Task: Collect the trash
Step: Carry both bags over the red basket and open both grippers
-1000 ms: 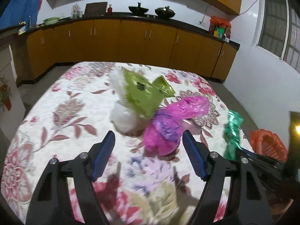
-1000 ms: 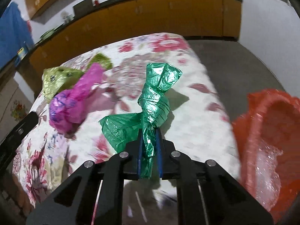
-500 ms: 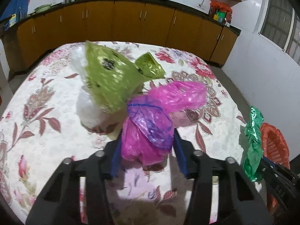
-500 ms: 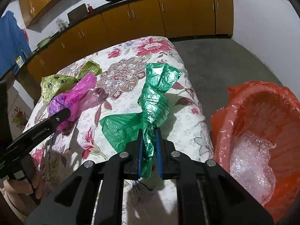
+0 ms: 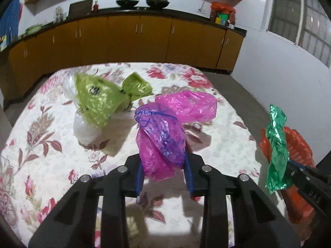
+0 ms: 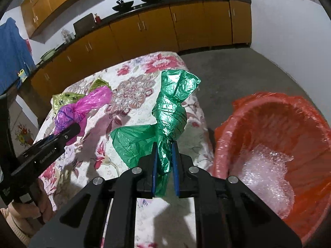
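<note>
Both grippers tilted downward, loaded

Indoor light falls from above, bright on the white wall (image 5: 275, 66) and leaving soft dark shadows on the flowered desk (image 5: 51, 124). Glare glints off the green bag (image 6: 169, 113). Fisheye bending curves the cabinets (image 5: 124, 39), corners go black, and the yellow-green bag (image 5: 97, 99) is slightly blurred.

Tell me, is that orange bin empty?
Not empty. The right-hand view shows crumpled clear plastic lying inside the orange-lined bin. The green bag is outside it, in the right tongs.
</note>
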